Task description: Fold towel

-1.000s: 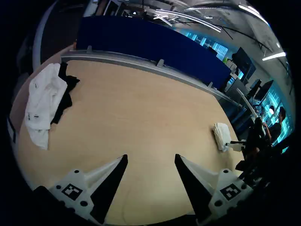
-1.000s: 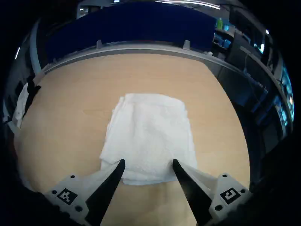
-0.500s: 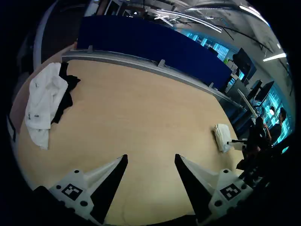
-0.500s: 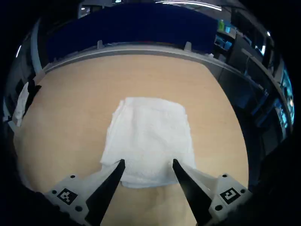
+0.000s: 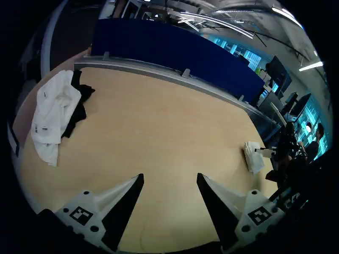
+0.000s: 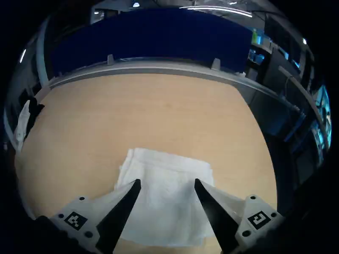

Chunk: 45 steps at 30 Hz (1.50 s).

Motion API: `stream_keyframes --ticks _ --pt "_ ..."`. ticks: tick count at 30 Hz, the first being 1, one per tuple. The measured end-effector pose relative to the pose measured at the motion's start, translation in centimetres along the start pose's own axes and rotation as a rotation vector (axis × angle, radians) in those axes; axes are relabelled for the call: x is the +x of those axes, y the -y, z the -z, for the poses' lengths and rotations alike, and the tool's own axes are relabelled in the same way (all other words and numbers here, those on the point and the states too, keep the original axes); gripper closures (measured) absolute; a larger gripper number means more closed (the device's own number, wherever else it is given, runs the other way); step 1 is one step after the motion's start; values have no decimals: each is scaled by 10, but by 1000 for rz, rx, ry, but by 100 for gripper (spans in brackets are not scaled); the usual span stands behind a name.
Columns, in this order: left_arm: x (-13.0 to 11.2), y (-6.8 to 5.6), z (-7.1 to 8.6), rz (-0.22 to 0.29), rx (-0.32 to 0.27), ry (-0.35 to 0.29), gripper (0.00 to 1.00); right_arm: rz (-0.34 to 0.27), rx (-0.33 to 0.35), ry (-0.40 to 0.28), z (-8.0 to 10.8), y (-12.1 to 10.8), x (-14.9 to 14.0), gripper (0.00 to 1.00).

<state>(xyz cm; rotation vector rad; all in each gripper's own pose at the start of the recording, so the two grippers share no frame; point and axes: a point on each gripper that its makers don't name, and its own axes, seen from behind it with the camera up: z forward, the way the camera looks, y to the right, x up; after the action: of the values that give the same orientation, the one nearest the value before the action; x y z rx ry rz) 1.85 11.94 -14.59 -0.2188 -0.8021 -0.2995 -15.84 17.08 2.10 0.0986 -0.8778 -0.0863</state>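
Left gripper view: pale wood table [image 5: 161,122] spans frame, blue partition [image 5: 169,46] along far edge. White garment [image 5: 55,106] over black cloth [image 5: 81,99] at table's left edge. Folded towel [image 5: 254,157] near right edge. Left gripper [image 5: 170,175] fingers apart, above bare wood. Right gripper view: right gripper [image 6: 167,180] fingers apart, over towel; contact unclear.
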Motion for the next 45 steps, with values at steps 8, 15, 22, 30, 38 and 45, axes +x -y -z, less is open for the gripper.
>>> stream_keyframes --ticks 8,15,22,30,38,45 --pt "1 4 3 6 16 -10 7 -13 1 44 -20 -1 -10 1" --pt "0 3 5 3 12 -10 8 -22 -3 25 -12 0 -4 1" --pt "0 2 5 3 -2 -16 7 -27 -10 -33 17 7 6 1" --pt "2 3 3 -4 -21 -28 8 -50 -22 -198 59 22 32 1" --pt "8 1 1 -14 -38 -41 7 -118 -42 -448 116 37 67 1" --pt "12 -2 -1 -24 -51 -50 8 -117 -70 -589 150 50 88 0"
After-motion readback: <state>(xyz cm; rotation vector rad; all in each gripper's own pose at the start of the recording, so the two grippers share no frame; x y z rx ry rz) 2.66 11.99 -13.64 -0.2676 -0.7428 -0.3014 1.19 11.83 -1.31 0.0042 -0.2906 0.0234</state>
